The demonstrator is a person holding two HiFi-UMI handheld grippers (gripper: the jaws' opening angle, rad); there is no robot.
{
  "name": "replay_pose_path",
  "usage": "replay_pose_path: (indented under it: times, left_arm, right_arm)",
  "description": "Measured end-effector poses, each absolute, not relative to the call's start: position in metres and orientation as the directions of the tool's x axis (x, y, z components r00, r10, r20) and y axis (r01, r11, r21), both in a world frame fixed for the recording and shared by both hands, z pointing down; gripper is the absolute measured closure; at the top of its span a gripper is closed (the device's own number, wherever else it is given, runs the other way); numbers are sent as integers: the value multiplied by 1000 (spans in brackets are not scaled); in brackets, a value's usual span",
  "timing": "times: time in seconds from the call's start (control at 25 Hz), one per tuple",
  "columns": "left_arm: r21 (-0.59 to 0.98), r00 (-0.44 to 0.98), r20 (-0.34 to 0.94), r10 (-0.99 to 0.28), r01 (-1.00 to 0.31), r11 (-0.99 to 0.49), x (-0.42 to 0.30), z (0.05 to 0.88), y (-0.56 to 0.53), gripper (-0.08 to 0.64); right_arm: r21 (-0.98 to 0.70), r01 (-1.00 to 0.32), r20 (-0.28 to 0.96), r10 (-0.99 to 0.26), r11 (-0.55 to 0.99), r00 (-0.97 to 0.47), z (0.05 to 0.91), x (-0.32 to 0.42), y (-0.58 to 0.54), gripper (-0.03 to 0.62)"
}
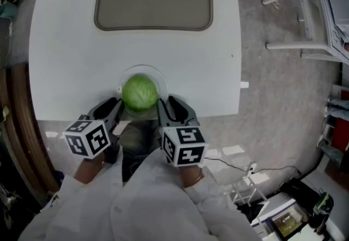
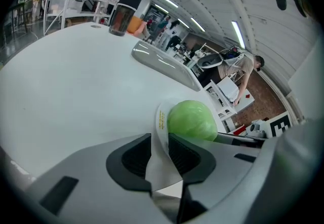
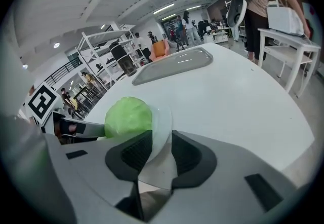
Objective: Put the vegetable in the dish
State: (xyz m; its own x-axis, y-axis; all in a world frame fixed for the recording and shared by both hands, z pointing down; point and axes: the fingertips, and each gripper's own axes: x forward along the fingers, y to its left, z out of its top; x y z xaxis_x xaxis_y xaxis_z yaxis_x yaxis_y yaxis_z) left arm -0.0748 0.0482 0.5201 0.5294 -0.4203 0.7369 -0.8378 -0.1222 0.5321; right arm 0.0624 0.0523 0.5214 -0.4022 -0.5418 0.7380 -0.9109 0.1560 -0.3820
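The broad white desk is seen as smooth and faintly glossy; the shallow clear plastic dish is seen as shiny.

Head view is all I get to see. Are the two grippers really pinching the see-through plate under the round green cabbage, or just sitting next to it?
Observer: Pinching. The left gripper view shows the left gripper with its jaws shut on the rim of the clear plastic dish, just in front of the round green cabbage.
Operator: And the other one?
Observer: The right gripper view shows the right gripper clamped on the rim of its side too.
Operator: Is anything else on the plate?
Observer: A yellow sticker sits on the rim just past the left gripper's jaws.
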Motion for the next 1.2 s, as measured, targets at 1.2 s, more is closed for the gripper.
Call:
replay_pose_path:
  times: [1.2]
  left_arm:
    - [573, 570, 736, -365, -812, -112, -71, 518, 53, 471]
  right_arm:
    - [-415, -902, 756, -508, 115, -413, 523, 63, 59, 489]
